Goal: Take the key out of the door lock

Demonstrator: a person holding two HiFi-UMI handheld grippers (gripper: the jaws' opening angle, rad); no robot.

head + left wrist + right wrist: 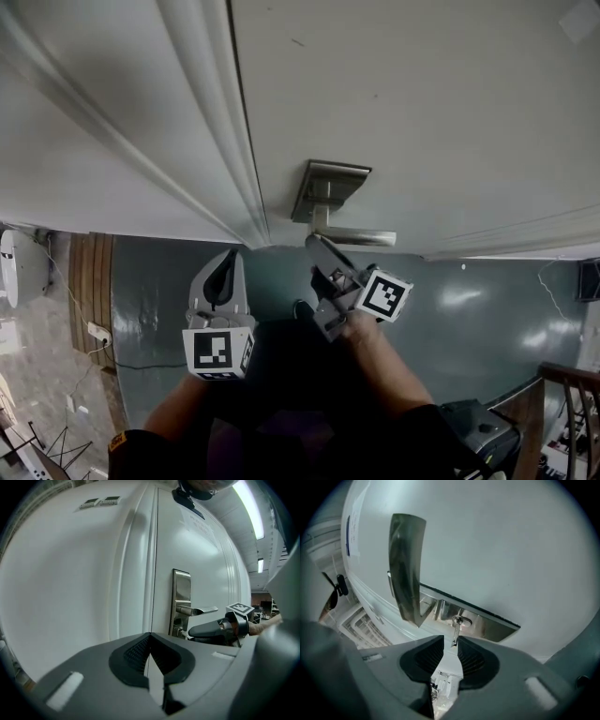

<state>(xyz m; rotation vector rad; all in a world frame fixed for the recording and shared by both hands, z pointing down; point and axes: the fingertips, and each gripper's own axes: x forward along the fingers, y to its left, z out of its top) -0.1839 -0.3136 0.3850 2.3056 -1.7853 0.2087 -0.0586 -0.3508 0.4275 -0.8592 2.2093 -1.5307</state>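
Silver key (455,631) sits in the lock on the plate (489,624), just under the lever (407,569). Its free end lies between the slightly parted jaws of the right gripper (451,645). Left of the plate, the left gripper (150,637) faces the door (93,573), its jaws closed on nothing.
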